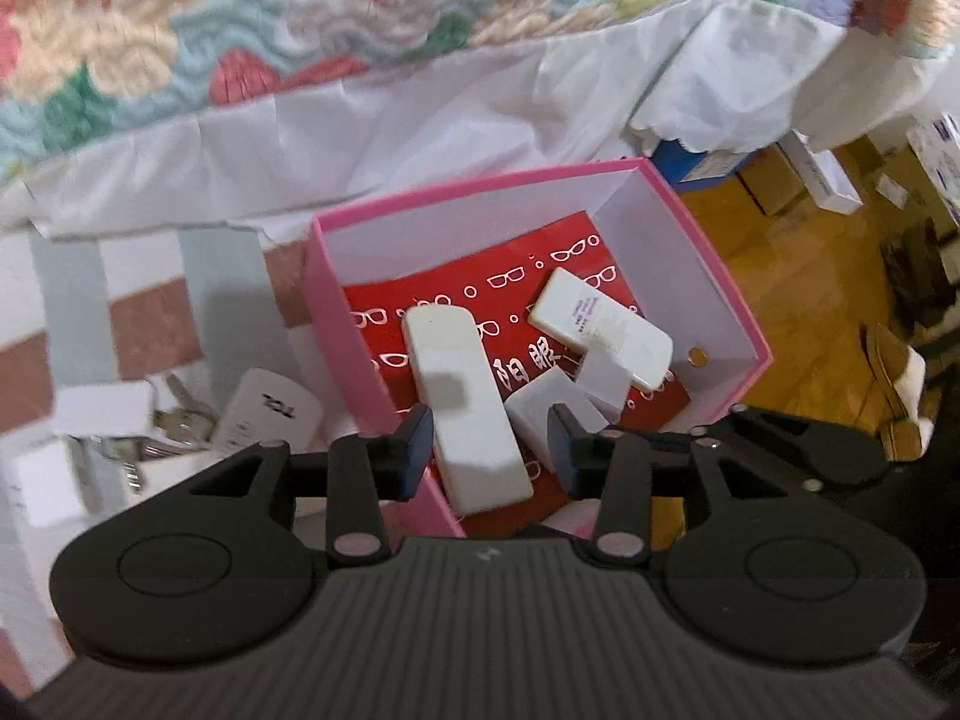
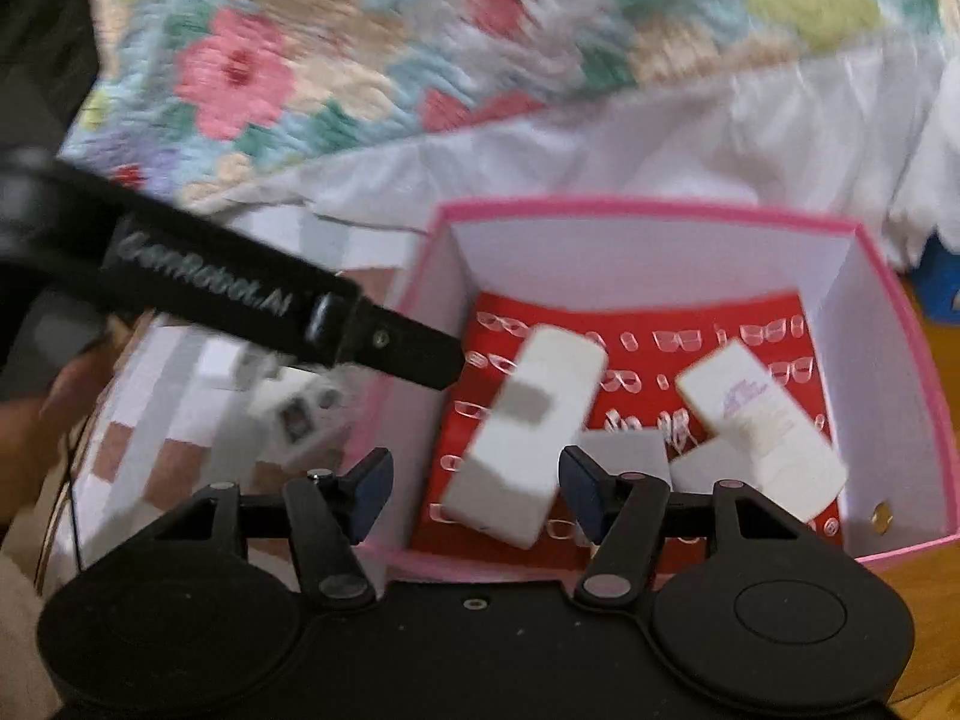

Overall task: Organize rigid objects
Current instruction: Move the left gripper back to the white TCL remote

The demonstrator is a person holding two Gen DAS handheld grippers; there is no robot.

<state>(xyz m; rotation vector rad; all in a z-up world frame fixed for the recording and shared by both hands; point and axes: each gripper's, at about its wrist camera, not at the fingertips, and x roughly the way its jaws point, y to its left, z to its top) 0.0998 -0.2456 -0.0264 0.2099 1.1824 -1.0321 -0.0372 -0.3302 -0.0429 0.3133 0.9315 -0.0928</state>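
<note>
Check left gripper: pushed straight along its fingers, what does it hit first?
Most likely the long white block lying in the pink box: it sits between the open fingers of the left gripper, apparently untouched. Depth is hard to judge, so how soon it would touch is unclear.

A bright pink box [image 1: 708,252] with plain white inner walls holds a red sheet [image 1: 456,306] printed with small white eyeglass outlines and white characters. On it lie a white bar [image 1: 474,414] with a grey square patch and a cream-white bar [image 1: 606,324] bearing a label with faint purple print. Behind, a quilt [image 1: 180,42] shows pink, cream, green, yellow and pale blue flowers, edged by a white sheet [image 1: 450,138]. The cloth [image 1: 144,312] beneath is checked in white, grey-blue and reddish brown. The floor [image 1: 798,312] is orange-brown wood.
</note>
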